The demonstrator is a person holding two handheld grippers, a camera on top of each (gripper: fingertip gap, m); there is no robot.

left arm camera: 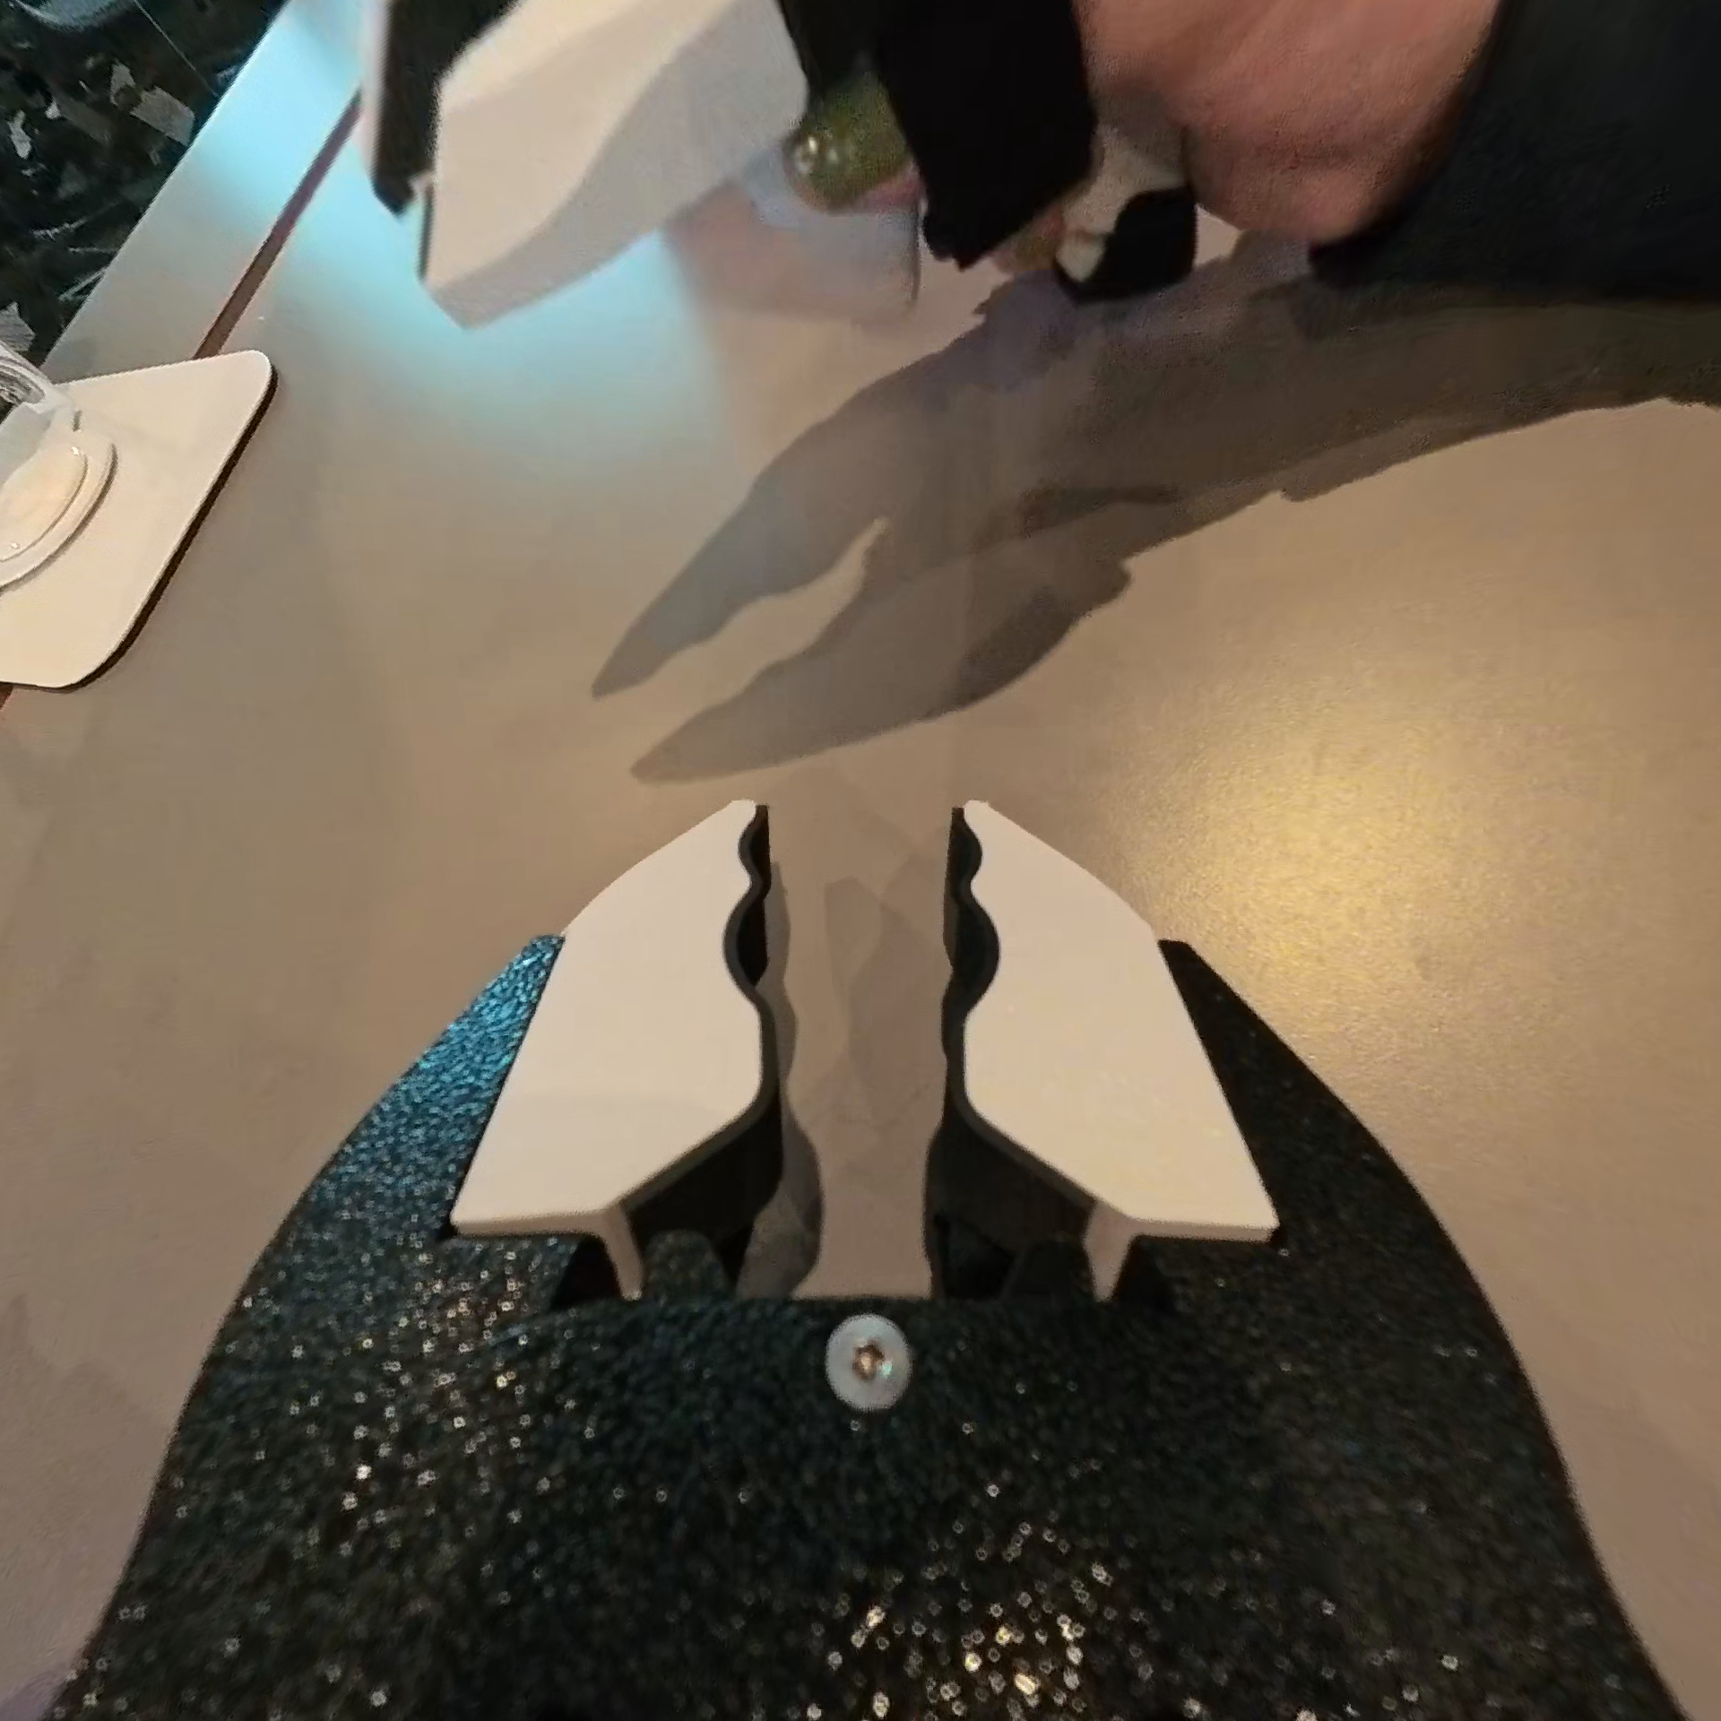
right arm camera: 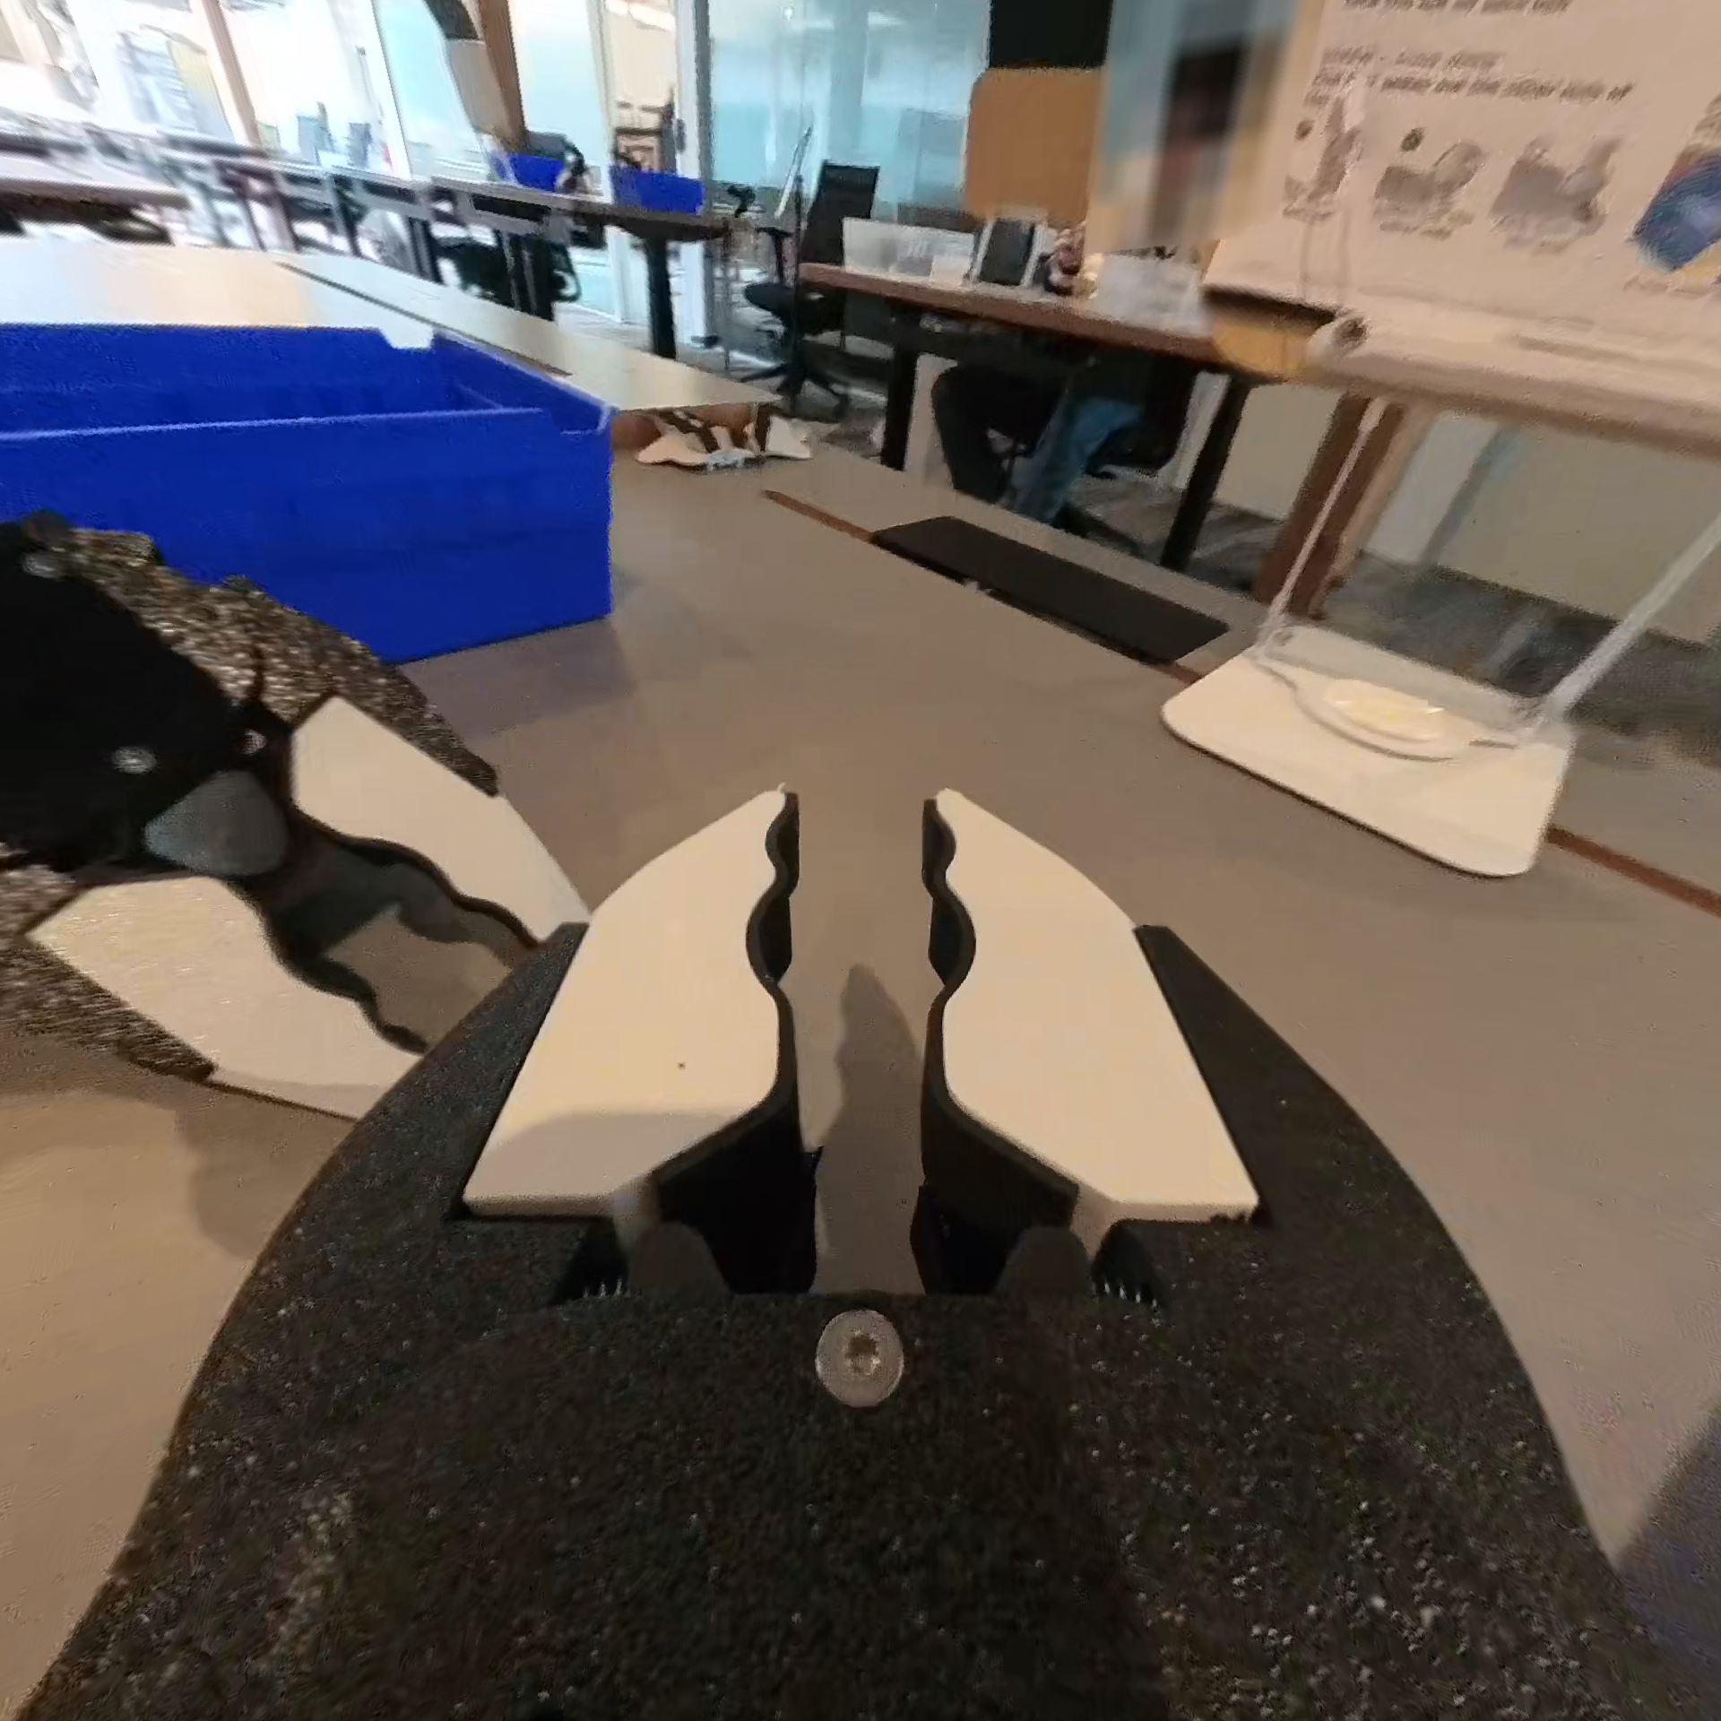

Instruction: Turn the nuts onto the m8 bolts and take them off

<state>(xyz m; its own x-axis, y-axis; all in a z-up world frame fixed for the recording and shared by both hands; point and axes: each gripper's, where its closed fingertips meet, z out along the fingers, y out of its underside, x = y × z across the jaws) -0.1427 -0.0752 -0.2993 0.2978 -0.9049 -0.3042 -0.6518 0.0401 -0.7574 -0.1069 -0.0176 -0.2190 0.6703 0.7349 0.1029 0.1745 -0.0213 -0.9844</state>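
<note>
Nuts and M8 bolts appear in neither view, so their place cannot be told; the grey-brown matte tabletop (left arm camera: 1211, 838) between and ahead of both sets of fingers lies bare.

Going left to right in the right wrist view: the left gripper (right arm camera: 521, 931), black speckled body with white fingers, lies tilted on its side at the left edge, with the blue plastic bin (right arm camera: 372, 466) behind it. In the middle, the right gripper (right arm camera: 861, 819) has its white fingers parted with only table between them. A flat black pad (right arm camera: 1052, 582) lies farther back, and at the right a clear acrylic stand sits on a white rounded base (right arm camera: 1350, 745).

From the left wrist view, the left gripper (left arm camera: 861, 819) likewise stands parted and holds nothing. The white base (left arm camera: 140, 521) lies at the left, and the other gripper hangs above at the top, held by a hand (left arm camera: 1304, 121).

The step in hand looks like a reach for the hardware. To do it well, I would find the bolt first, clamp its head squarely in one gripper, then bring the nut in line with the thread.

Count: two grippers, one bin, one pad, one stand; no nuts or bolts seen.
</note>
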